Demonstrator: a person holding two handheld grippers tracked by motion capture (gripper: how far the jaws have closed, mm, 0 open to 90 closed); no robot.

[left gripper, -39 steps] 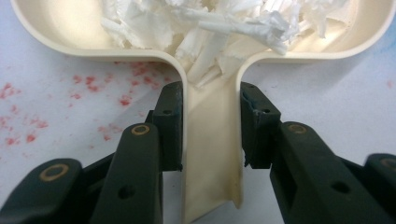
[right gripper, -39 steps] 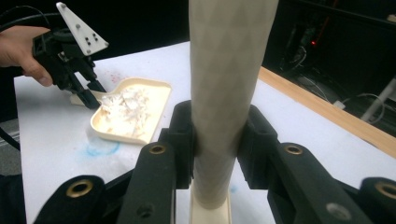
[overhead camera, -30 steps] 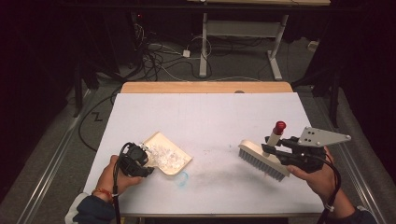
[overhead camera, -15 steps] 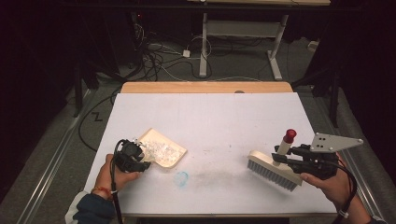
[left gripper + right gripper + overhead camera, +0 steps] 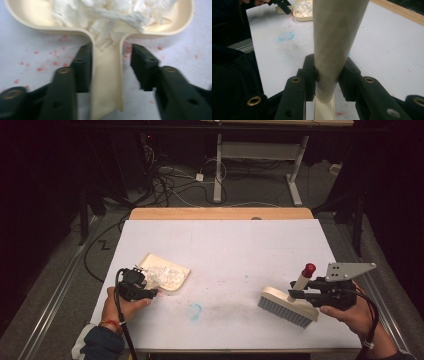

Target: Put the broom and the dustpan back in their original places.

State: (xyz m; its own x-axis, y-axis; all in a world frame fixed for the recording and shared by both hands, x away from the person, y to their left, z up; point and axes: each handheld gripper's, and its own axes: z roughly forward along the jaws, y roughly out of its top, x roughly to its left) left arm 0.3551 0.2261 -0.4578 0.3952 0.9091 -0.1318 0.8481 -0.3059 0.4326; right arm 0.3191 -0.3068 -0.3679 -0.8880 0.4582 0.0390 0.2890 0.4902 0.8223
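- Dustpan (image 5: 167, 277): a cream pan is seen lying flat on the white table (image 5: 225, 250), toward the person's left and near the front edge, loaded with white shredded scraps (image 5: 162, 274); in the left gripper view the scraps (image 5: 110, 15) are heaped against the back wall and spill into the neck of the handle.
- Left gripper (image 5: 136, 285): its 2 jaws are set either side of the pan's handle (image 5: 106, 82). The left jaw is seen touching the handle's edge, while a clear gap of table shows between the handle and the right jaw, so the jaws are judged partly parted, with no firm grip.
- Right gripper (image 5: 320, 295): its 2 jaws are closed tightly on the cream handle of a brush (image 5: 287, 305), as shown in the right gripper view (image 5: 329, 62). The brush head is held with grey bristles down at the table's right side, well apart from the pan; a red cap tops the handle.
- Step in hand: sweeping appears finished, since the scraps are gathered in the pan and only faint smudges and a blue ring mark (image 5: 195, 310) are left between the 2 tools.
- Next move: either a full closing on the pan handle and a level lift are called for, so that the heap is not tipped out, or the pan is to be released.
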